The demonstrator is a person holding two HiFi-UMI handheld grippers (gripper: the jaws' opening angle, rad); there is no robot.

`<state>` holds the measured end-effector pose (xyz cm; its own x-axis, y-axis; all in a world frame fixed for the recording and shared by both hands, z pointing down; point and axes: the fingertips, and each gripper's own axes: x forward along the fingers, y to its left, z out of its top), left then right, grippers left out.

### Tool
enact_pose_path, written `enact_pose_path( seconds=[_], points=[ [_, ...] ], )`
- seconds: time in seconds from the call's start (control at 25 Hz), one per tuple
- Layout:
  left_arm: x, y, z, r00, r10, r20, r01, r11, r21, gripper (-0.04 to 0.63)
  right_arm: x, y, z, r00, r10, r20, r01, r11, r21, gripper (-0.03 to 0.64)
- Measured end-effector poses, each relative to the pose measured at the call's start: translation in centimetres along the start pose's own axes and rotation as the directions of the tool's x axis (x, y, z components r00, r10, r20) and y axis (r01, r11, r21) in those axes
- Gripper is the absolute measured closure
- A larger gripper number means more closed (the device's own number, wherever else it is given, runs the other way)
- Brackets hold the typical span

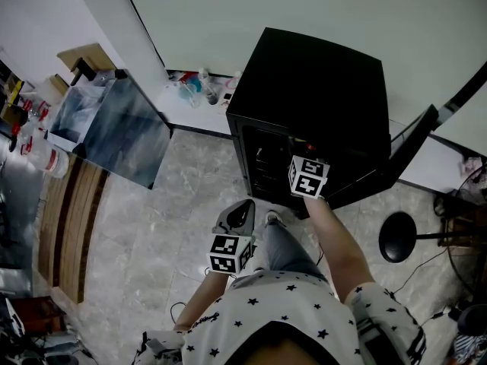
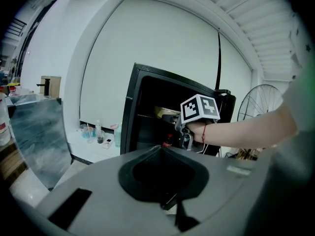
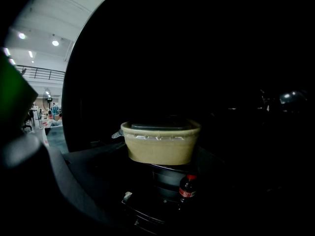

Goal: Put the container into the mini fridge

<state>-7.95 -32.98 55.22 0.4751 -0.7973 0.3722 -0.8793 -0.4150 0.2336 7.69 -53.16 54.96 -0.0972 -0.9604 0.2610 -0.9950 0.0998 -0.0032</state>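
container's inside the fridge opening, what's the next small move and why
Probably ease the right tool slightly down and inward to seat the container: it is gripped inside the mini fridge, above a bottle, and whether it rests on anything is unclear.

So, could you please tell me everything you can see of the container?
The container is a round, tan, paper-looking bowl with a crimped rim and a flat dark lid, closed and upright. It is inside the dark mini fridge, ahead of the right gripper, above a red-capped bottle. It is too dark to tell whether the jaws grip it or what it rests on.
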Motion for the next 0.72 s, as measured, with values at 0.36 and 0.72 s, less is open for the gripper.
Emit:
enact_pose_path(
  seconds=[0.36, 0.72],
  points=[
    [-0.8, -0.6, 0.1, 1.000, -0.015, 0.007, 0.015, 1.000, 0.012, 0.583, -1.1, 0.5, -0.2, 0.999, 0.035, -0.010, -0.035, 0.999, 0.016, 0.169],
    [-2.6, -2.1, 0.0, 0.999, -0.040, 0.020, 0.039, 0.999, 0.034, 0.583, -5.7, 1.3, -0.8, 0.997, 0.073, -0.016, -0.073, 0.997, 0.024, 0.169]
  ],
)
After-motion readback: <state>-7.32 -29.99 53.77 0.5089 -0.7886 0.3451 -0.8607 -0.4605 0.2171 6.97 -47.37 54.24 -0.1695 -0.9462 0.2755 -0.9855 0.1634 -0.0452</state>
